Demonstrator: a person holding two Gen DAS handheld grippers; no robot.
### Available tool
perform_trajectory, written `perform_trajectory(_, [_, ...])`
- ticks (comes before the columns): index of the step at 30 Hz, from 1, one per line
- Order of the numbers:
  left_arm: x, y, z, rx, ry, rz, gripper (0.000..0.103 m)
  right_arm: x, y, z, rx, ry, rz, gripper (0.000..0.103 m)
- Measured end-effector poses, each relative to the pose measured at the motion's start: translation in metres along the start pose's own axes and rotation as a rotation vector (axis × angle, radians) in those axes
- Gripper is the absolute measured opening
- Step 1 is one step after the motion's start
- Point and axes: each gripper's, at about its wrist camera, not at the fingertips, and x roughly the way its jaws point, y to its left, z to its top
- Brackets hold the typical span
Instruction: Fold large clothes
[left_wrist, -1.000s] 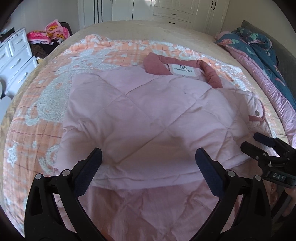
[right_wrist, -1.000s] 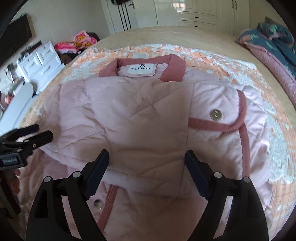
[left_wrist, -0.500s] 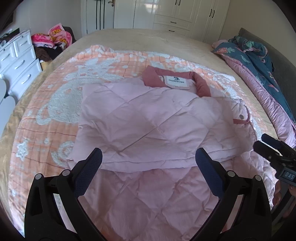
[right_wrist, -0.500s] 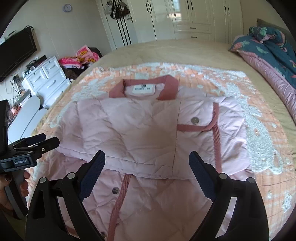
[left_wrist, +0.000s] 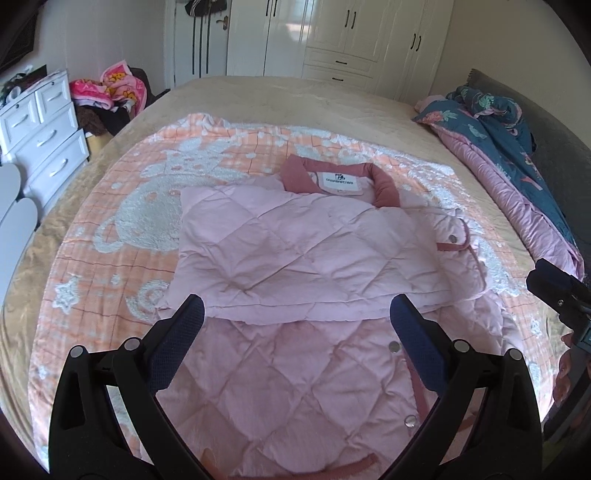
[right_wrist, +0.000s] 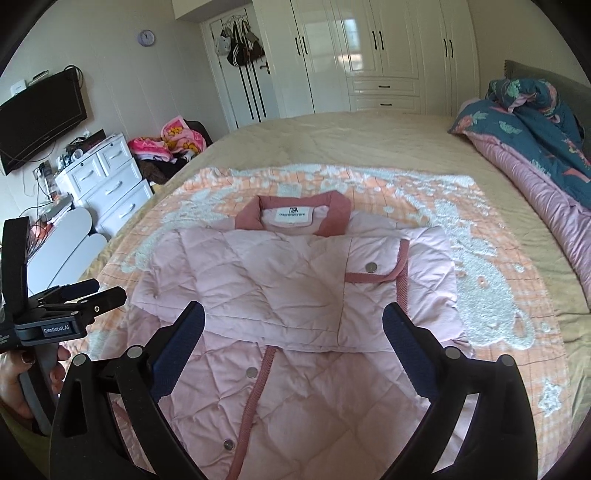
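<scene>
A pink quilted jacket (left_wrist: 314, 258) (right_wrist: 280, 280) with a dark pink collar (left_wrist: 384, 184) lies flat on an orange and white blanket (left_wrist: 147, 206). Its sleeves are folded across the chest, and the snap-button front shows below. My left gripper (left_wrist: 297, 306) hovers open above the jacket's lower half, holding nothing. My right gripper (right_wrist: 294, 313) hangs above the same area; its jaws are opening and nothing is between them. Each gripper shows at the edge of the other's view, the right gripper (left_wrist: 554, 288) at the right and the left gripper (right_wrist: 85, 295) at the left, held by a hand.
The blanket covers a beige bed (right_wrist: 332, 140). A blue and pink duvet (left_wrist: 498, 140) is bunched along the right side. White drawers (left_wrist: 44, 129) and a heap of bright clothes (left_wrist: 110, 88) stand at the left. White wardrobes (right_wrist: 388, 55) line the far wall.
Both grippers have risen and pulled back from the jacket, so more of its lower half and the room shows. The right jaws stand slightly wider. The jacket lies unmoved.
</scene>
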Motion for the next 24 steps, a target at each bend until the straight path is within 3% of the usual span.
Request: perform_trajectory(24, [-0.082, -0.012, -0.028, 0.013, -0.089, -0.031, 0.095, -0.088, 0.006, -0.02, -0.02, -0.091, -0.004, 0.099])
